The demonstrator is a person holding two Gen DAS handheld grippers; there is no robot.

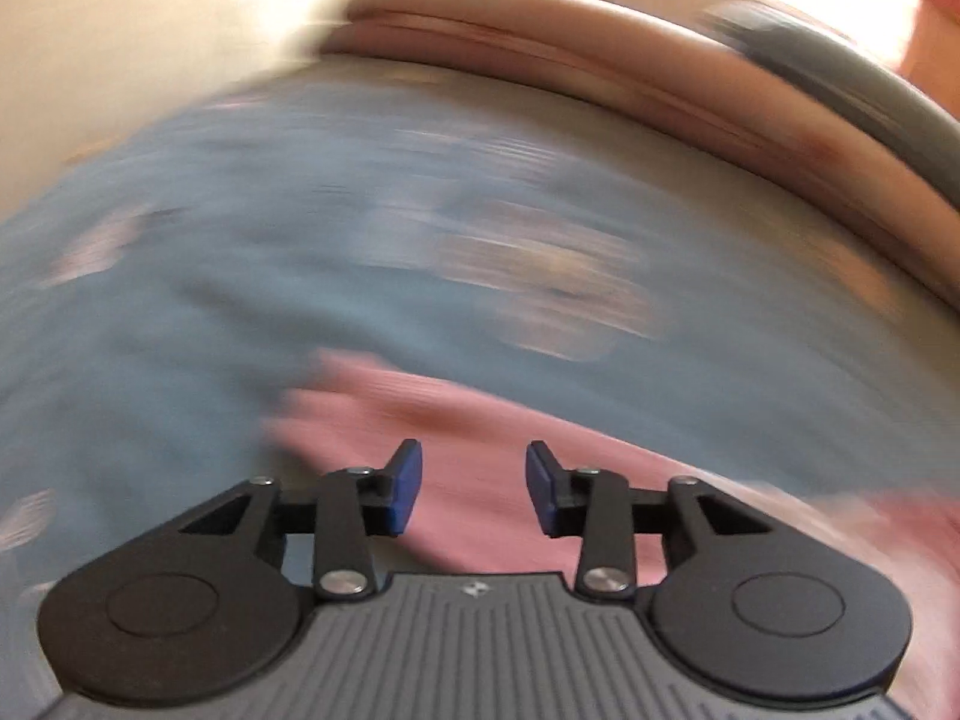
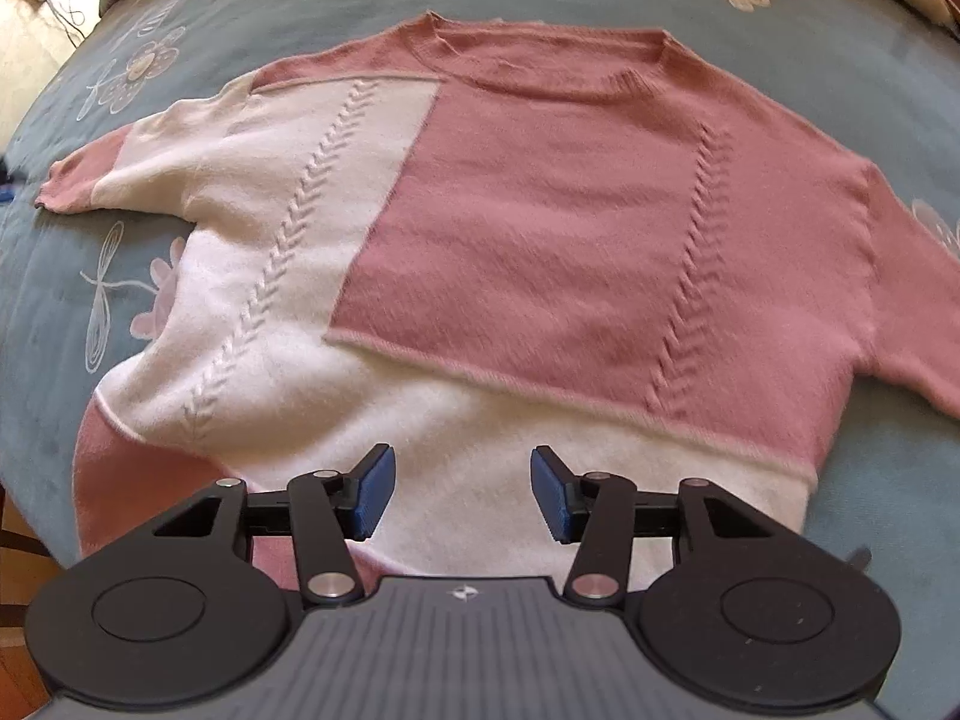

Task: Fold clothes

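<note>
Jaws apart, both grippers (image 2: 462, 492) above sweater (image 2: 540, 228)

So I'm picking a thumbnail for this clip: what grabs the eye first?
The pink and white sweater lies flat, filling the middle of the blue floral bedspread, with the open right gripper over its hem. The left wrist view is motion-blurred, its open left gripper above pink fabric.
</note>
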